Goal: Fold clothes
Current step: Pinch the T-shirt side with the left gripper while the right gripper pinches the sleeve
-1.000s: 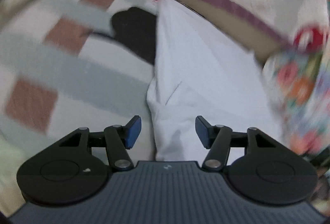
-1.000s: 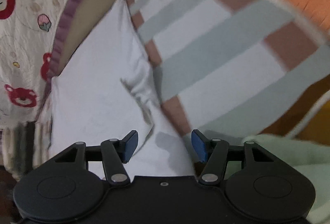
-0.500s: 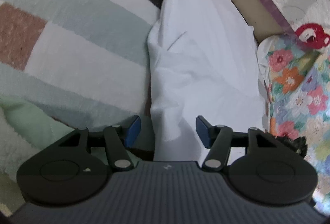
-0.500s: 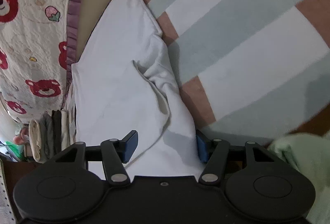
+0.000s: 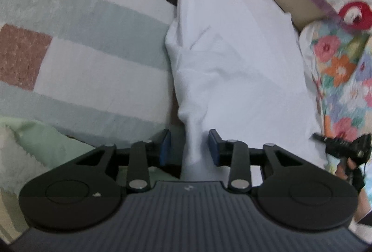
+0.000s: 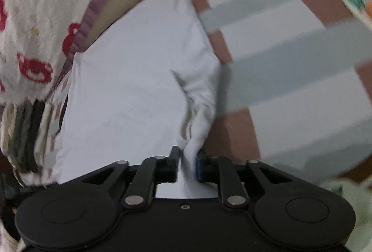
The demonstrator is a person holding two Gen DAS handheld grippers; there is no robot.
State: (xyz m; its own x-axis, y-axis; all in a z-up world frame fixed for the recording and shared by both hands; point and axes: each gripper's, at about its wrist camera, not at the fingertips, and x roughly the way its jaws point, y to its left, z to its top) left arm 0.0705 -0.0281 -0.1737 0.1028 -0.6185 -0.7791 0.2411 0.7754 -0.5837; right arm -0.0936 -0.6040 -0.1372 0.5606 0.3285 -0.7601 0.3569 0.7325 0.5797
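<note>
A white garment [image 5: 232,54] lies spread on a striped blanket, narrowing toward the far end. In the left wrist view a bunched near corner of it rises between the fingers of my left gripper [image 5: 189,147]. The jaws are opening, and a dark gap shows beside the left pad [image 5: 165,147]. In the right wrist view the same white garment [image 6: 139,80] has a puckered right edge. My right gripper [image 6: 187,162] is closing, and its pads pinch that gathered edge.
The striped fleece blanket [image 5: 93,61] [image 6: 290,66] spreads beside the garment. A bear-print quilt [image 6: 34,19] and floral fabric [image 5: 344,70] border it. Folded clothes [image 6: 23,131] are stacked at the left. Pale green fleece [image 5: 34,135] lies near. A hand with a black device [image 5: 341,149] shows at the right edge.
Both grippers' jaws have narrowed from wide apart. The right one has pinched the garment's gathered edge and lifted it into a ridge. A bunch of cloth now stands between the left fingers.
</note>
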